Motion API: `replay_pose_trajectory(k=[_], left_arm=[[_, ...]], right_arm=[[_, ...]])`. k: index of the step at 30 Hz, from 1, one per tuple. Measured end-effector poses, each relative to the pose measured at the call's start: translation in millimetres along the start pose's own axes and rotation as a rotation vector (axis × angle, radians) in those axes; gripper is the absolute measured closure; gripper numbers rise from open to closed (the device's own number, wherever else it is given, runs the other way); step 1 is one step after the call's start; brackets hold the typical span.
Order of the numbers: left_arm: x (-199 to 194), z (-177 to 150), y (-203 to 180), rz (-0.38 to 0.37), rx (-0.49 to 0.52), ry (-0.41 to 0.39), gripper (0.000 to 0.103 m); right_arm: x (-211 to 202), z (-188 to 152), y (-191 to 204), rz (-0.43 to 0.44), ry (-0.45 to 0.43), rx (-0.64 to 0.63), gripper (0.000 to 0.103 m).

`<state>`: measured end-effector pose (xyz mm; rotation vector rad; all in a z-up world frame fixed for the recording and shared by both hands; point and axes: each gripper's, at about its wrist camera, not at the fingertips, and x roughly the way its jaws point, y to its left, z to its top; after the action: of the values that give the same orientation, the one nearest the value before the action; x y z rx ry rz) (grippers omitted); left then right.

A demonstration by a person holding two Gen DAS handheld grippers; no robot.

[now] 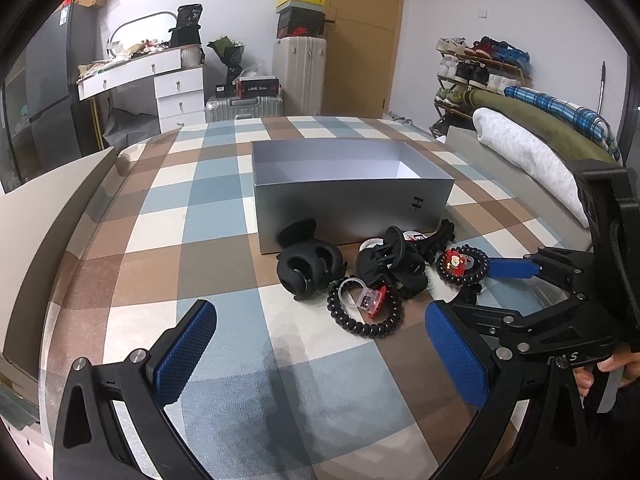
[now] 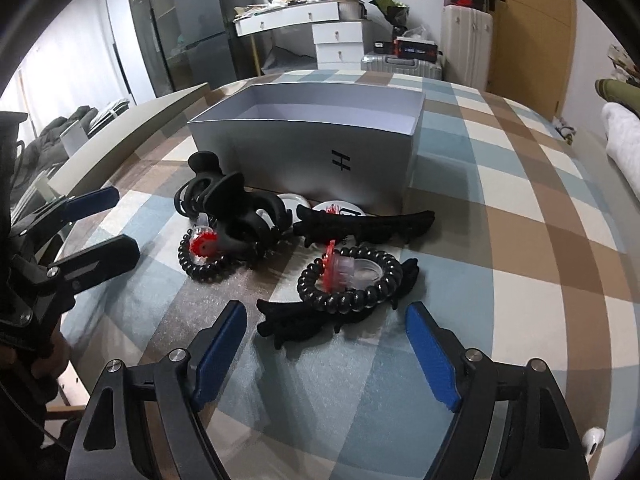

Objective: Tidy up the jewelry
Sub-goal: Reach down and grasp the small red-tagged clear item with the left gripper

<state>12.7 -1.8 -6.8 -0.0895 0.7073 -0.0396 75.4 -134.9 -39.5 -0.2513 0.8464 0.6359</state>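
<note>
Bedroom clutter all round, but the action's on a checked cloth [image 1: 224, 184] over what looks like a bed, with an open grey box [image 1: 352, 208] sitting empty in the middle. All the bits lie in a heap just in front of it: two black claw clips [image 1: 310, 266], a couple of coil ties [image 1: 364, 308] with red charms, flat black clips [image 2: 360, 222], some round badges.

Both hand-held grippers are wide open, holding nothing. Left hand-held gripper [image 1: 320, 352] hovers near the closer coil tie; right hand-held gripper [image 2: 326, 344] is lined up on the other tie [image 2: 350, 280], which lies on top of a flat clip.

My take: go for the ties first since they're on top. Pinch one across the coil, not the charm, lift straight up so it doesn't drag the clip underneath, then drop it in the box.
</note>
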Motion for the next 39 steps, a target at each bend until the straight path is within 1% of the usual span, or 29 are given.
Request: replay_pose_trajectory(k=[3, 5, 6, 8, 14, 22, 27, 31, 33, 37, 38, 39], left_arm=[[1, 0, 0, -0.002, -0.001, 0.004, 0.001], [1, 0, 1, -0.005, -0.004, 0.003, 0.001], [1, 0, 1, -0.006, -0.006, 0.004, 0.001], [1, 0, 1, -0.006, -0.009, 0.005, 0.001], [1, 0, 1, -0.007, -0.008, 0.005, 0.001], [3, 0, -2, -0.011, 0.007, 0.017, 0.001], [9, 0, -7, -0.004, 0.031, 0.067, 0.001], [7, 0, -12, -0.019, 0.045, 0.045, 0.002], [7, 1, -17, -0.031, 0.068, 0.041, 0.008], [15, 4, -26, -0.058, 0.103, 0.059, 0.03], [17, 5, -27, -0.063, 0.105, 0.063, 0.034], [19, 6, -28, -0.07, 0.107, 0.068, 0.04]], right_arm=[[3, 1, 3, -0.024, 0.008, -0.018, 0.022], [1, -1, 6, -0.044, 0.008, -0.044, 0.03], [0, -2, 6, -0.046, 0.01, -0.052, 0.031], [-4, -5, 4, -0.016, 0.003, -0.05, 0.031], [-13, -15, -5, 0.04, -0.015, -0.042, 0.032], [-32, -20, -11, 0.018, -0.083, -0.033, 0.032], [-42, -19, -17, 0.019, -0.13, -0.013, 0.032], [-46, -18, -17, 0.026, -0.155, -0.01, 0.032], [-47, -18, -17, 0.03, -0.161, -0.01, 0.032], [-47, -17, -16, 0.04, -0.165, -0.011, 0.032], [-48, -17, -16, 0.041, -0.167, -0.012, 0.031], [-48, -18, -16, 0.042, -0.168, -0.013, 0.032]])
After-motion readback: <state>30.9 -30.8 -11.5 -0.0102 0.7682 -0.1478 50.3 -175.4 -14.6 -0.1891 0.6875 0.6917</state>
